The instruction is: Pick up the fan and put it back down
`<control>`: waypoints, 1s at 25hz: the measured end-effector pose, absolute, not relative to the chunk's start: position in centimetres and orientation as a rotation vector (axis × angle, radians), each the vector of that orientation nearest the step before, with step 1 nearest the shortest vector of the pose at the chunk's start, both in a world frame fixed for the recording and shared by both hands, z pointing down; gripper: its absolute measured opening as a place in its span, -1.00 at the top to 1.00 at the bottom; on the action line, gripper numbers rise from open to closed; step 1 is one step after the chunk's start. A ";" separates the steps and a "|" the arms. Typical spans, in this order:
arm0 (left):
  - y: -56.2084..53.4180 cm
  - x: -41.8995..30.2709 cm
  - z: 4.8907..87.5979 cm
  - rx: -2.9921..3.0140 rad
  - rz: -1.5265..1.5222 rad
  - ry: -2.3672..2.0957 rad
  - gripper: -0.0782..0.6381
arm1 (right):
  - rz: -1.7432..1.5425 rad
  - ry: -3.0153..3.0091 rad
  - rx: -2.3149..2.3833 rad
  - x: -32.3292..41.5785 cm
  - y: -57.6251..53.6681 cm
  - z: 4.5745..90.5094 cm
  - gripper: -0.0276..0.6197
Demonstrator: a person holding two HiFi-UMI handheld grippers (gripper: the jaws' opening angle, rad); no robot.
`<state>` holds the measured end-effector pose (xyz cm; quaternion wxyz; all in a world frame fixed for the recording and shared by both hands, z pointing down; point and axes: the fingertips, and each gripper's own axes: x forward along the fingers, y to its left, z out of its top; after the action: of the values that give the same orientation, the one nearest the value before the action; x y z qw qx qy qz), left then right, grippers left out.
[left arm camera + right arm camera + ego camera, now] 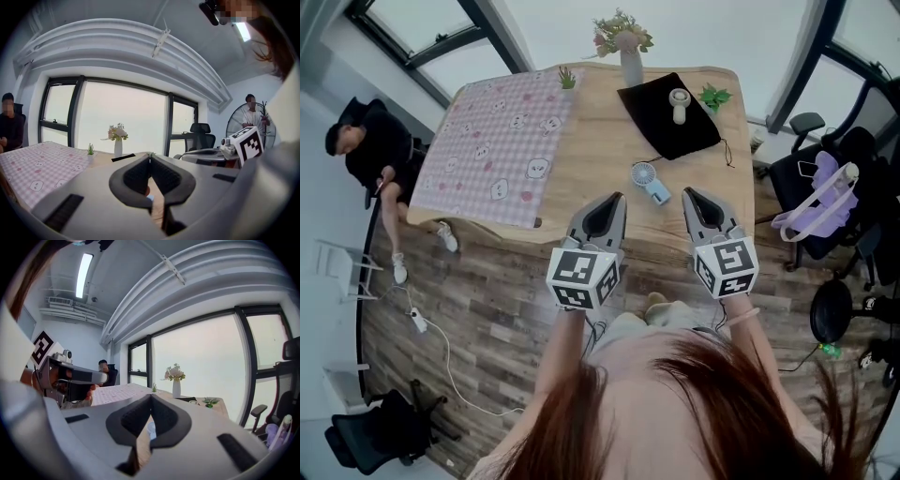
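Both grippers hover level over the near edge of a wooden table (591,169), the left gripper (619,196) and the right gripper (686,190) each with jaws pressed together at the tips and holding nothing. The head view alone shows the layout: the fan (651,181), small and pale blue, lies flat on bare wood just beyond the two tips and between them, close to the near edge, touching neither gripper. A black cloth (667,124) lies just beyond it, and a checked cloth (499,150) covers the left half of the table and hangs over its edge. A vase (630,64) of flowers stands at the far edge. The right gripper view catches a sliver of the fan through the gap below its closed tips. It also shows the left gripper from the side in a hand, while the left gripper view shows the right gripper's marker cube (248,143). Both look out on tall windows. Bare wood surrounds the fan on its left and near sides. Office chairs (834,178) crowd the table's right end, and a seated person (370,150) sits off its left end.
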<state>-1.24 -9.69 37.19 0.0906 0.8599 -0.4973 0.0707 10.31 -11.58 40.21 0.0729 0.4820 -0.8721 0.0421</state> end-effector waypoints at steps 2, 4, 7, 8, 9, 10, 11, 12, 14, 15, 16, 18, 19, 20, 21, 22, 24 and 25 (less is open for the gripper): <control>-9.4 -1.6 36.8 2.566 0.202 -1.479 0.74 | 0.120 -2.622 1.465 10.1 -11.2 39.7 0.91; -9.0 -2.0 36.4 2.575 0.197 -1.479 0.74 | 0.112 -2.620 1.481 9.8 -10.6 39.2 0.91; -8.1 -2.7 35.8 2.584 0.191 -1.471 0.74 | 0.105 -2.612 1.501 9.2 -9.6 38.6 0.91; -7.7 -3.0 35.6 2.586 0.188 -1.468 0.75 | 0.103 -2.611 1.507 9.0 -9.2 38.4 0.91; -7.4 -3.2 35.4 2.588 0.185 -1.467 0.74 | 0.099 -2.611 1.513 8.8 -8.8 38.1 0.91; -7.1 -3.4 35.2 2.591 0.183 -1.466 0.74 | 0.094 -2.611 1.518 8.6 -8.4 37.9 0.91; -6.8 -3.7 35.1 2.593 0.180 -1.466 0.74 | 0.088 -2.612 1.521 8.4 -8.1 37.6 0.91; -6.5 -3.9 34.9 2.596 0.176 -1.467 0.74 | 0.084 -2.614 1.523 8.2 -7.7 37.4 0.91; -5.8 -4.2 34.7 2.600 0.171 -1.466 0.74 | 0.077 -2.615 1.527 7.9 -7.0 37.2 0.91; -5.5 -4.4 34.7 2.603 0.170 -1.465 0.74 | 0.075 -2.615 1.529 7.7 -6.6 37.1 0.91; -5.2 -4.6 34.6 2.606 0.170 -1.463 0.75 | 0.072 -2.615 1.531 7.5 -6.3 37.0 0.91; -4.7 -4.9 34.5 2.611 0.169 -1.458 0.74 | 0.066 -2.615 1.536 7.2 -5.8 36.7 0.91; -4.4 -5.0 34.5 2.613 0.167 -1.456 0.74 | 0.062 -2.615 1.539 7.0 -5.6 36.6 0.91; -4.2 -5.1 34.4 2.615 0.166 -1.454 0.74 | 0.057 -2.615 1.542 6.9 -5.3 36.5 0.91; -3.9 -5.3 34.4 2.617 0.164 -1.452 0.74 | 0.052 -2.614 1.546 6.8 -5.0 36.3 0.91; -3.6 -5.4 34.3 2.619 0.162 -1.451 0.74 | 0.049 -2.613 1.550 6.7 -4.7 36.2 0.91; -3.1 -5.8 34.1 2.623 0.156 -1.450 0.74 | 0.044 -2.613 1.558 6.3 -4.2 35.9 0.91; -2.9 -6.0 34.0 2.626 0.151 -1.449 0.74 | 0.040 -2.613 1.561 6.2 -4.0 35.8 0.91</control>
<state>-6.01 -2.92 33.96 0.0693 0.8723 -0.4814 0.0503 6.19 -3.96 35.76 0.0488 0.5123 -0.8574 0.0130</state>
